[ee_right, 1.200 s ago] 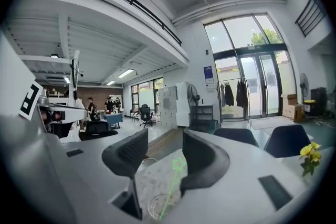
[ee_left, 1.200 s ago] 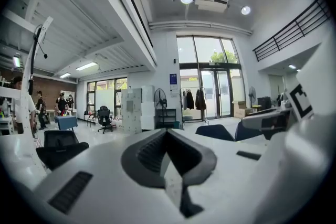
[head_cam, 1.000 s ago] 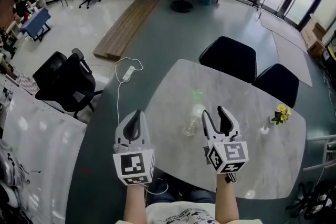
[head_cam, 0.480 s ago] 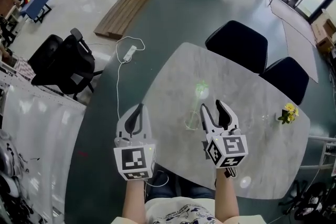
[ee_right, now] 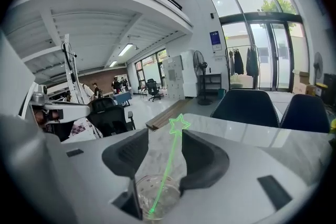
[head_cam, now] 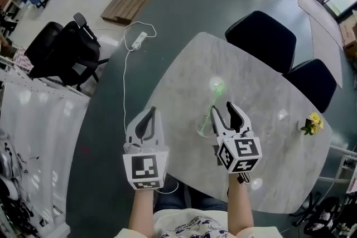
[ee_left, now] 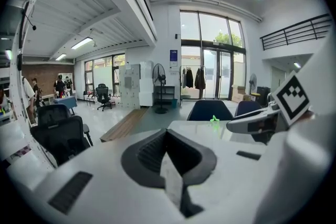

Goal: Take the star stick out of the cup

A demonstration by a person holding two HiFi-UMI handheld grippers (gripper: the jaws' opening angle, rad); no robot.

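The right gripper (ee_right: 164, 150) is seen with its jaws spread. The clear cup (ee_right: 157, 194) sits low between them, and no pinch on anything is shown. The star stick (ee_right: 169, 165) is still lodged in that cup, so nothing of the task is judged done; the stick has yet to be gripped and drawn out. In the head view its long axis is tilted, with the foot in the cup and the star pointing between 12 and 1 o'clock. At 9 o'clock, by the edge of the table (head_cam: 262, 92), the left gripper (head_cam: 146, 120) is seen with jaws pressed together, empty.
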